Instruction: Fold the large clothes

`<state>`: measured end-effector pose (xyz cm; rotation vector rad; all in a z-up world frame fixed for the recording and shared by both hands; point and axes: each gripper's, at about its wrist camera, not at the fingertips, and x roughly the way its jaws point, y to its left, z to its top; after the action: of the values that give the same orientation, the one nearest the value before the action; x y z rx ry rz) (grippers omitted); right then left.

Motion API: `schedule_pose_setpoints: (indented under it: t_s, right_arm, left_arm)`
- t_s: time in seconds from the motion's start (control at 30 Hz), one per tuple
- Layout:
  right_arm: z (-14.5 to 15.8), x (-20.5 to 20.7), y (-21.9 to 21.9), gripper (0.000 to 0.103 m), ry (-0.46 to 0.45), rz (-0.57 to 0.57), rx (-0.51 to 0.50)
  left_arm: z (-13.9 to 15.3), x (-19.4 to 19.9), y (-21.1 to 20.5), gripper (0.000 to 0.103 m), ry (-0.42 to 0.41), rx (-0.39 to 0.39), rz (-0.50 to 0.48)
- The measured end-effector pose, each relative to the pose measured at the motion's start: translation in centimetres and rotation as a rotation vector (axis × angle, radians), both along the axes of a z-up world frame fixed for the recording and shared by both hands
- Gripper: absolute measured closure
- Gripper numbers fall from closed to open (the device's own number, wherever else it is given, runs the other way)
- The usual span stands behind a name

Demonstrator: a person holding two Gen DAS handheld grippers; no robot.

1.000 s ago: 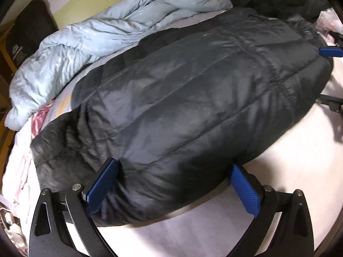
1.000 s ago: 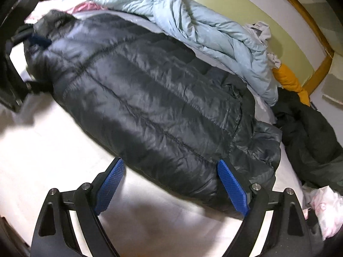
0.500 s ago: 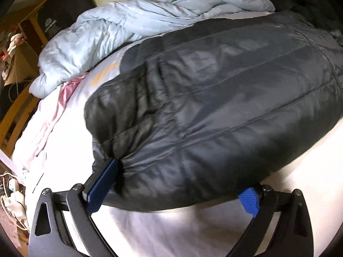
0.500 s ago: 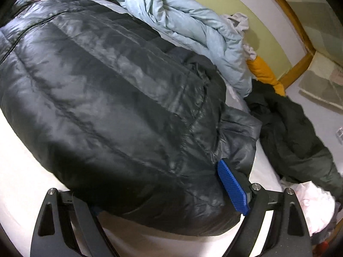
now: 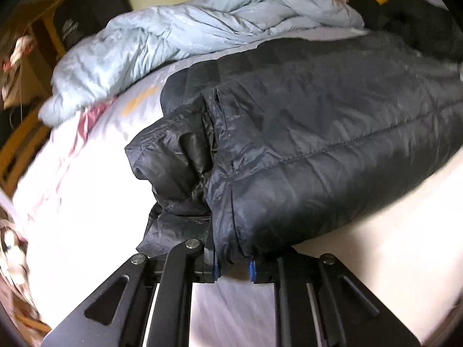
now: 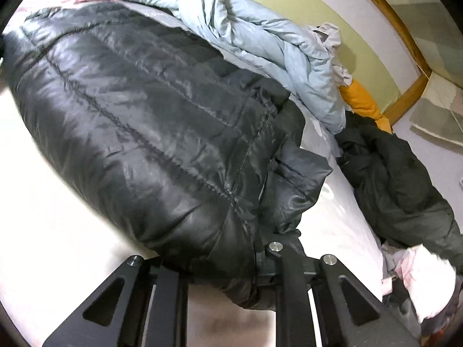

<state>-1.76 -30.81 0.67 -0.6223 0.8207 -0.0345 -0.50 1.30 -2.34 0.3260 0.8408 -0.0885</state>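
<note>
Quilted jacket gripped at both near corners on the bed

The black puffer jacket [image 5: 318, 144] is pinched by the left gripper [image 5: 233, 269] and right gripper [image 6: 254, 283], jaws just closed narrowly on its near edge; bed sheet [image 5: 86, 196] beneath.

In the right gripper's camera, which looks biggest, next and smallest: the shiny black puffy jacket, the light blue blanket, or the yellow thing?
1. Shiny black puffy jacket, though it lies nearest the camera, so it may look bigger than it is.
2. Light blue blanket.
3. Yellow thing, mostly hidden.
</note>
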Motion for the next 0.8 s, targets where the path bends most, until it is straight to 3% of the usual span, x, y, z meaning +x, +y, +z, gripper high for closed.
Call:
schedule_pose_setpoints:
  t_s: [0.17, 0.33, 0.43, 0.57, 0.7, 0.8]
  right_arm:
    - [1.4, -5.6, -0.3, 0.085, 0.036, -0.080, 0.167]
    - [1.5, -11.5, 1.0, 0.084, 0.090, -0.026, 0.159]
    - [3.6, -12.6, 0.6, 0.082, 0.099, -0.005, 0.199]
    - [7.7, -11.4, -0.9, 0.075, 0.055, 0.010, 0.315]
    - [11.7, -6.6, -2.9, 0.056, 0.005, 0.009, 0.429]
    - [13.1, -2.0, -4.2, 0.049, 0.001, -0.022, 0.477]
  left_arm:
    - [0.5, -6.5, 0.8, 0.090, 0.011, -0.024, -0.023]
    - [3.3, -9.3, 2.9, 0.082, 0.056, -0.117, -0.032]
    - [5.9, -9.1, 3.6, 0.079, 0.039, -0.172, -0.055]
    - [9.0, -6.9, 3.8, 0.079, -0.025, -0.194, -0.081]
    - [11.2, -1.7, 3.9, 0.080, -0.060, -0.255, -0.049]
    - [12.0, 2.5, 4.1, 0.080, -0.061, -0.309, -0.016]
